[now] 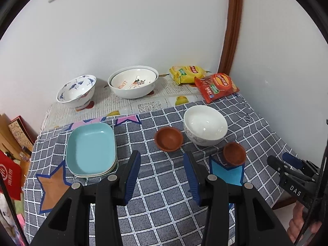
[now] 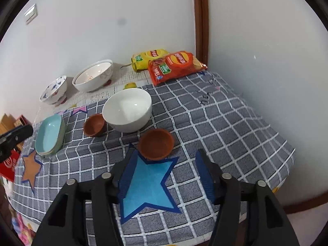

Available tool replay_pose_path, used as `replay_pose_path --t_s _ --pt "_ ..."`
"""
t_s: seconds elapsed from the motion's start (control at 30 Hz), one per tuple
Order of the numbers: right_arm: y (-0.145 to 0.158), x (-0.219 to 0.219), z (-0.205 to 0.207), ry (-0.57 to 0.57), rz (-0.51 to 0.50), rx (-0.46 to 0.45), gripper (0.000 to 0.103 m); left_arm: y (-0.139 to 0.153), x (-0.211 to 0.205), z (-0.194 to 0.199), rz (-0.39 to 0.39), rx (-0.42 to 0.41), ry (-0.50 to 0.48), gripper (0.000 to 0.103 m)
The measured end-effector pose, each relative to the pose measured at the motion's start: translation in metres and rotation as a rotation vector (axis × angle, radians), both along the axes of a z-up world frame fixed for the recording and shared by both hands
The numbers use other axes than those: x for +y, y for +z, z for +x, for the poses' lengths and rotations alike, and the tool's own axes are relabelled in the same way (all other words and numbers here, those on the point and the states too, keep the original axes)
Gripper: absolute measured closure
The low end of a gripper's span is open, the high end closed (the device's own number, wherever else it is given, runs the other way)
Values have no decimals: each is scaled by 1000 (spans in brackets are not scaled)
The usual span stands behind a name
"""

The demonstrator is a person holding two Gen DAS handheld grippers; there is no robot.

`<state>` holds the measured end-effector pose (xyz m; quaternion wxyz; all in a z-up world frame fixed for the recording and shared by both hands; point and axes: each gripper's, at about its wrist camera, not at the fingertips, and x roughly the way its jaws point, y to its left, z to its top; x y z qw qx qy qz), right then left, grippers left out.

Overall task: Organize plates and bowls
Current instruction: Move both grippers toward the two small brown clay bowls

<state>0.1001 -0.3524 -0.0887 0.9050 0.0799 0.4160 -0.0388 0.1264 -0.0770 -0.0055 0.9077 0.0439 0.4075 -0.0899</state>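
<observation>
The white bowl [image 2: 127, 110] stands near the middle of the checked cloth [image 2: 215, 127] that covers the worktop, and I take it as the landmark. It looks like glazed ceramic: stiff, fairly heavy for its size, slippery and breakable, so the likely hold is over the rim, one jaw inside the wall and one outside, set down gently when stacked. Just left of it sits a small brown bowl [image 2: 94, 125], and just in front of it a second brown bowl [image 2: 156, 144] at the tip of a blue star patch [image 2: 147, 182]; both seem light and matt, less slippery, and small enough to pinch at the rim. Further left of the white bowl lies a stack of shallow teal plates [image 1: 91, 150], smooth and low-walled, best taken by the raised edge. Behind it, against the wall, are a big white bowl with another nested inside [image 1: 133, 84] and a blue-patterned bowl [image 1: 76, 91]. Behind it to the right lie a yellow packet [image 2: 149, 58] and a red packet [image 2: 176, 66]. The right gripper [image 2: 166, 176] hangs just short of the nearer brown bowl, jaws apart and empty; the left gripper [image 1: 162, 179] hangs in front of the other brown bowl, jaws likewise parted with nothing between them.
</observation>
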Motion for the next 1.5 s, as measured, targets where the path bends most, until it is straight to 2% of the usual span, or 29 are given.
replay_pose_path --t_s 0.13,0.2,0.4,0.67,0.87,1.0,1.43,1.5 --pt "1 -6 -3 -3 90 -19 42 5 -1 -3 -2 -8 -6 62" --pt "3 -11 -7 -13 126 -59 42 6 -1 -3 -4 -6 -2 62" --pt "10 -18 -10 -37 128 -87 42 9 1 -1 -21 4 7 62" --pt "12 -20 -11 -17 74 -70 43 12 1 1 -34 3 1 62" --pt "11 -17 -12 -19 -4 -60 46 14 4 7 -56 4 11 62" --pt "4 -18 -7 -10 -4 -36 51 12 4 11 -62 16 7 62" --pt "-24 -20 7 -37 -27 -30 51 -15 5 39 -70 85 24 61" --pt "-28 -22 10 -40 -19 -34 51 -22 4 44 -63 97 29 59"
